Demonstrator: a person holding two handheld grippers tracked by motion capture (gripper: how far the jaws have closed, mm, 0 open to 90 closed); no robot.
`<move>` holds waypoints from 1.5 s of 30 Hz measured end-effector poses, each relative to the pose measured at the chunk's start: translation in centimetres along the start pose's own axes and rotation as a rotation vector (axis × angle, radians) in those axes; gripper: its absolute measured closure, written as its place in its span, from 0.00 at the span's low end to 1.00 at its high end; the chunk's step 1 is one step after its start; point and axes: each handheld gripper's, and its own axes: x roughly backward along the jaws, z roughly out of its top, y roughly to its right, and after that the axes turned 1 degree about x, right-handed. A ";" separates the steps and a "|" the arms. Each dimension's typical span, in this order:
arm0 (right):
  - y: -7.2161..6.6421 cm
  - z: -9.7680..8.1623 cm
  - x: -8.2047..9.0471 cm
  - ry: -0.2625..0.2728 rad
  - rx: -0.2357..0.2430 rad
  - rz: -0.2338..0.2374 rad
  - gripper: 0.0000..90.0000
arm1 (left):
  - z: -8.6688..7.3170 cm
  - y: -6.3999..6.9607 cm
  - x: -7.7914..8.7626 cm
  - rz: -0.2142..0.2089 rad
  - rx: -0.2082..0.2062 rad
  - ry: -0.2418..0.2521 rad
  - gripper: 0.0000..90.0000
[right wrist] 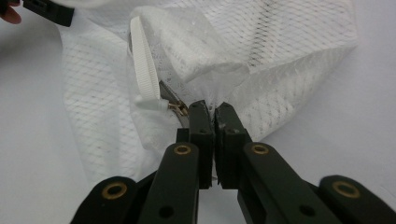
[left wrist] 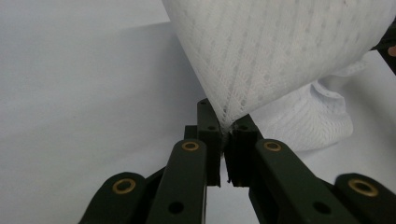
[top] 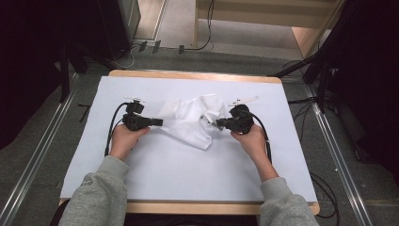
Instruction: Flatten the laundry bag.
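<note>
Both grippers are clamped on the white mesh laundry bag (top: 190, 123): left gripper (left wrist: 225, 135) pinching a corner, right gripper (right wrist: 209, 114) beside the zipper pull (right wrist: 173, 103); contents can't be made out.

A wooden table (top: 193, 75) stood in the middle of the high view, its top covered by a pale sheet (top: 188, 179) that left a strip of bare wood along the far and near edges. Grey carpet (top: 51, 155) lay around it, with a metal rail (top: 40, 150) running past the left edge and another rail (top: 336, 155) past the right edge. Black cables (top: 324, 195) trailed on the floor off the near right corner. Beyond the far edge stood what looked like a light wooden frame (top: 310, 33).
</note>
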 end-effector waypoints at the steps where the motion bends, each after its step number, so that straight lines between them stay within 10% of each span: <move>1: 0.1 -0.1 0.1 0.000 0.000 0.001 0.98 | 0.0 -0.1 0.0 0.005 0.001 -0.002 0.97; 24: 2.2 -2.2 2.4 -0.017 -0.057 -0.044 0.96 | -0.4 -2.1 1.4 0.086 0.048 -0.017 0.86; 39: 0.8 -2.6 4.5 0.031 -0.027 -0.037 0.81 | -0.6 0.5 4.1 0.073 -0.048 0.009 0.70; 45: 0.5 -2.6 4.5 0.039 -0.006 -0.032 0.54 | -0.6 1.8 4.6 0.060 -0.082 0.014 0.65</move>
